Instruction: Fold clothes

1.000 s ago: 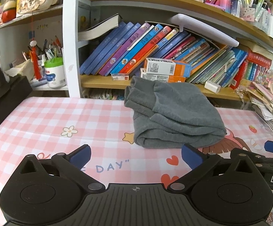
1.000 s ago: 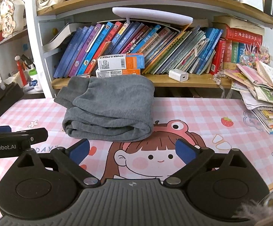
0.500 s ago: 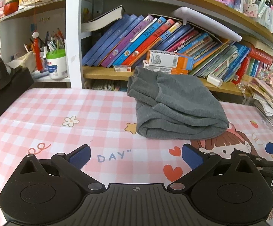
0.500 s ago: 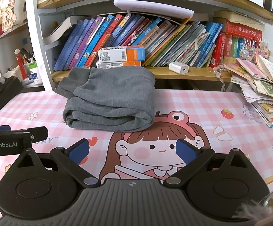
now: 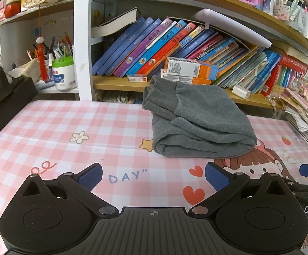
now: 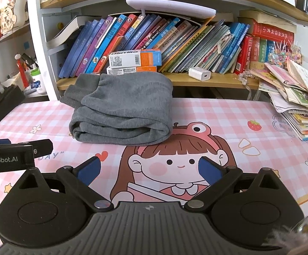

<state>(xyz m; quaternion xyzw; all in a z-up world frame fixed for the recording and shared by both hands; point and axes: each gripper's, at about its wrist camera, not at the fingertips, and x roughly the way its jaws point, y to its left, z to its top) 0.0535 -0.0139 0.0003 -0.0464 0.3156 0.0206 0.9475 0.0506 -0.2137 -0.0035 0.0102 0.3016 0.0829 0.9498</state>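
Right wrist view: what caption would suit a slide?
Open right tool faces a folded grey garment on the pink checked table.

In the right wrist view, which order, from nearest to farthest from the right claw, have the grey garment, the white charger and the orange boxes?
1. Grey garment: folded on the table ahead, slightly left of the right claw.
2. Orange boxes: on the shelf just behind the garment.
3. White charger: on the same shelf, to the right; too close to the boxes to rank surely.

Daylit wooden bookshelf [image 6: 217, 80] stands behind pink checked table [image 6: 217, 114]
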